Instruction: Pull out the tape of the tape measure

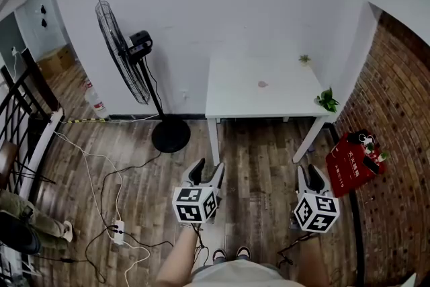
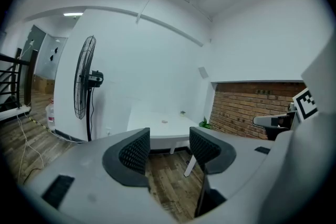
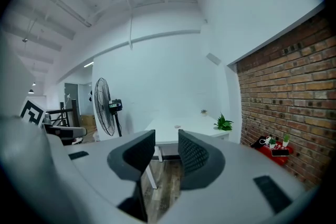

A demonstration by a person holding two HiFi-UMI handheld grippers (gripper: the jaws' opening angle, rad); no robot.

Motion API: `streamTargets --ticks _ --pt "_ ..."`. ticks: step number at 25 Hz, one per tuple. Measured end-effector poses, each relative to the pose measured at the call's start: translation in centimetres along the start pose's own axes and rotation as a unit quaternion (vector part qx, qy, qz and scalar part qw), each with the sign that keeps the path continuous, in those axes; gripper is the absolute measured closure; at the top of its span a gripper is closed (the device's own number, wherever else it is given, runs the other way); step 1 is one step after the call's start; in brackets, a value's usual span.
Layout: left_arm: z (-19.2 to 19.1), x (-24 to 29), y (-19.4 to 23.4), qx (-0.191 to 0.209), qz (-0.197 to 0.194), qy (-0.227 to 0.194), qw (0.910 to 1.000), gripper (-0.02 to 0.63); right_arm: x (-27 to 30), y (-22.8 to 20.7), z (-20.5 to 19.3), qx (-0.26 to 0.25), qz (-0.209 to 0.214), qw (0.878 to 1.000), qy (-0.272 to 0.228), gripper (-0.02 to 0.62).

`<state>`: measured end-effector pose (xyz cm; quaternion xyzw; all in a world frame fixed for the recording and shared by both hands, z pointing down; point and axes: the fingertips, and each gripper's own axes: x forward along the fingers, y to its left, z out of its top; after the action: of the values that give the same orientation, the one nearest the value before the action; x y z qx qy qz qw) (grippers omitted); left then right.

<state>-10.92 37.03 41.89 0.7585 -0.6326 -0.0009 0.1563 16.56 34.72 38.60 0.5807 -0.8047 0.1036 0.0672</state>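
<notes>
White-walled room with a dark wood-plank floor (image 1: 134, 151) and a red-brick wall (image 1: 403, 104) at the right, seen from the head view. A white rectangular table (image 1: 235, 97) stands against the far wall, and a black pedestal fan (image 1: 124, 54) stands to its left. On the tabletop, right of centre, lies a small pinkish round object (image 1: 263, 84). It is the only candidate for the tape measure, but too small to identify, so its long axis and heading cannot be told. A leafy green potted plant (image 1: 328, 99) sits at the table's near right corner. Both tools are held near the person, well apart from the table. The left grey two-jaw gripper (image 1: 208, 168) has its jaws spread with nothing held — only floor and table show through the gap. The right grey two-jaw gripper (image 1: 312, 171) is likewise released and empty, its gap narrower.
</notes>
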Motion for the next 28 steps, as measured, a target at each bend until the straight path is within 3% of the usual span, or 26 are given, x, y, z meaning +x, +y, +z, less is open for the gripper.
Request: streamTargets --ticks 6,19,28 --pt "-0.3 0.6 0.0 -0.010 0.000 0.001 1.0000 0.356 0.5 -0.9 -0.2 0.003 -0.006 1.000 0.008 0.379" --pt "-0.6 5.2 -0.9 -0.014 0.016 0.010 0.9997 0.351 3.5 -4.9 -0.1 0.005 0.008 1.000 0.019 0.371" --pt "-0.4 8.7 -2.5 -0.004 0.025 0.012 0.9996 0.351 6.4 -8.5 -0.6 0.037 0.009 0.999 0.026 0.373"
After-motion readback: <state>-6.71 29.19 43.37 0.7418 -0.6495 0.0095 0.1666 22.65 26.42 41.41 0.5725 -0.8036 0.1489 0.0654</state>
